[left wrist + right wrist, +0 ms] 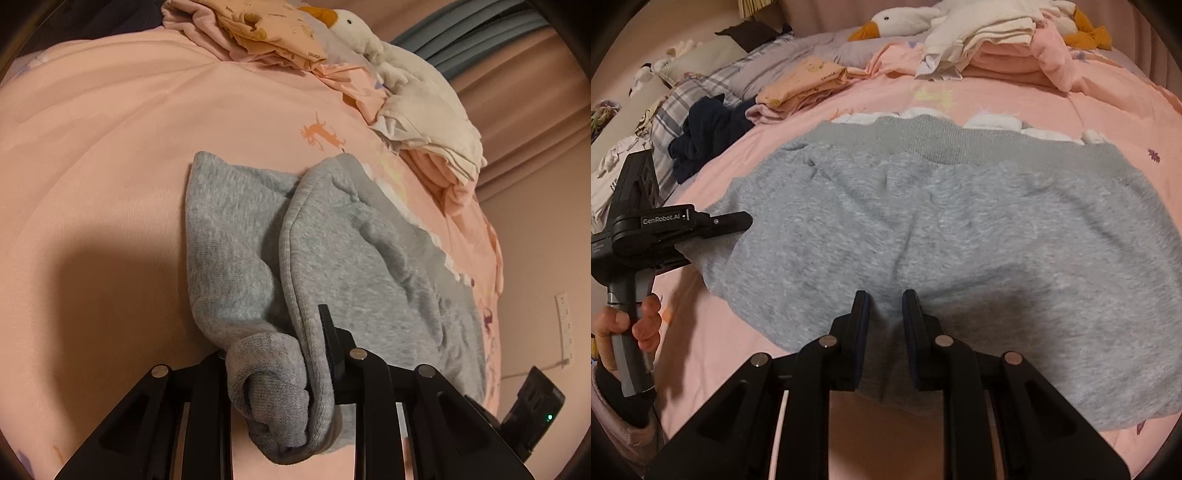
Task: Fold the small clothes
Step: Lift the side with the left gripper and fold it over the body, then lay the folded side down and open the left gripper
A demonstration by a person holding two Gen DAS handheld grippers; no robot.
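Grey sweatshirt [942,229] spread on pink bed [1108,107]. Left gripper [295,354] jaws pinching its bunched sleeve; right gripper [884,325] jaws pinching its near hem.

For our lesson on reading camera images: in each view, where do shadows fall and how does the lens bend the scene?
Left wrist view: warm, dim light; a broad dark shadow lies on the pink bedcover left of the grey garment, and the fisheye bulges the bed into a dome. Right wrist view: the right gripper shadows the garment just ahead; dark corners frame the picture.
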